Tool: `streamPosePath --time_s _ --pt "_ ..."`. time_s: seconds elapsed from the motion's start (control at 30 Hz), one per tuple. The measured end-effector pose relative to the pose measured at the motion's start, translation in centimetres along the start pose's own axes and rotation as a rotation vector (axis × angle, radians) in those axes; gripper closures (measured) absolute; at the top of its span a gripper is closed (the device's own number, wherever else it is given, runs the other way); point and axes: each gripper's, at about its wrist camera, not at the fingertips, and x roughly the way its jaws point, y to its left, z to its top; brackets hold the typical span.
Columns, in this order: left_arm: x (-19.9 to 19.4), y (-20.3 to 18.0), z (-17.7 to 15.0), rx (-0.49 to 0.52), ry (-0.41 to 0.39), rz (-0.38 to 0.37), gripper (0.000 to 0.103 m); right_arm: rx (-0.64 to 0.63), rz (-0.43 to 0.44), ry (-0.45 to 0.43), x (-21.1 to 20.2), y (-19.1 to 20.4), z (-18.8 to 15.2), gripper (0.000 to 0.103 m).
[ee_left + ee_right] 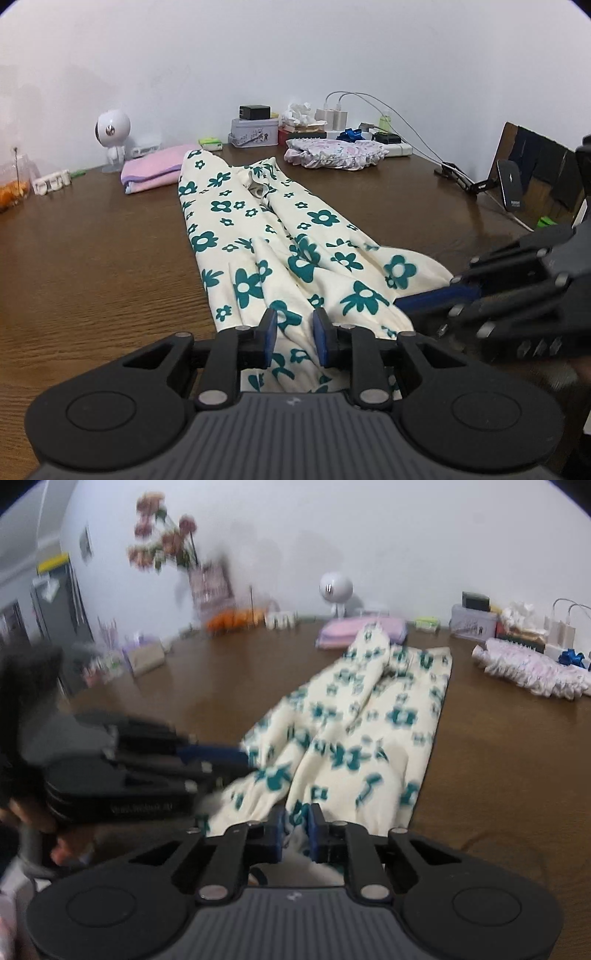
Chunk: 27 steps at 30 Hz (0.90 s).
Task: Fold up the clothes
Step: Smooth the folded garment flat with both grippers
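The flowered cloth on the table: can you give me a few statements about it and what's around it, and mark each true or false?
1. The flowered cloth is cream with green flowers. True.
2. It hangs from a hook on the wall. False: it lies stretched out on the brown table.
3. A folded pink cloth lies on the table near its far end. True.
4. The left gripper is at the cloth's far end. False: it is at the near end, with fabric between its blue pads.
5. The white round-headed figure stands on top of the flowered cloth. False: it stands beyond the pink cloth, by the wall.
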Motion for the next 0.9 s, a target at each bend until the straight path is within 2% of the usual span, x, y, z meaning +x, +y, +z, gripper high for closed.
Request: streamPosePath --time_s 0.1,0.23,0.33,0.43,0.47,0.53,0.63,0.67,0.73,0.83,0.9 --pt "-0.7 -0.7 -0.7 0.033 -0.014 0.0 0.082 -0.064 -0.046 -0.023 -0.7 1.5 -1.3 0.091" --pt "-1.9 -1.6 -1.2 0.068 -0.008 -0.003 0.082 -0.105 -0.061 -0.027 -2.3 2.7 -3.0 0.091" --pt "-3.2 -1.9 -1.7 0.027 0.022 -0.041 0.083 -0.1 -0.042 -0.015 -3.7 3.1 -3.8 0.091" --pt "-4.5 -2.7 -2.7 0.042 0.019 -0.051 0.083 -0.03 0.033 0.004 -5.5 2.6 -3.2 0.091" --pt "-4.8 -2.8 -3.0 0.042 0.016 -0.058 0.082 -0.034 0.055 -0.023 -6.1 2.7 -3.0 0.092" --pt "-5.2 -2.3 -3.1 0.007 0.018 -0.066 0.082 -0.042 0.1 -0.077 -7.3 3.0 -2.6 0.092" --pt "-6.1 0.6 -2.1 -0.182 0.03 -0.117 0.08 -0.088 0.142 -0.052 -6.2 4.3 -3.1 0.093" --pt "-6.9 1.5 -1.9 -0.245 0.015 -0.121 0.079 -0.104 0.126 -0.052 -5.8 4.6 -3.7 0.093" --pt "-8.7 1.4 -1.8 -0.271 -0.02 -0.106 0.074 -0.137 0.094 -0.053 -5.0 5.3 -4.8 0.093" --pt "-10.3 -0.4 -2.3 -0.263 -0.051 -0.107 0.073 -0.133 0.074 -0.078 -5.0 5.4 -5.5 0.092" --pt "-9.8 -2.1 -3.2 -0.255 -0.02 -0.107 0.073 -0.134 0.063 -0.089 -5.2 5.6 -5.6 0.091"
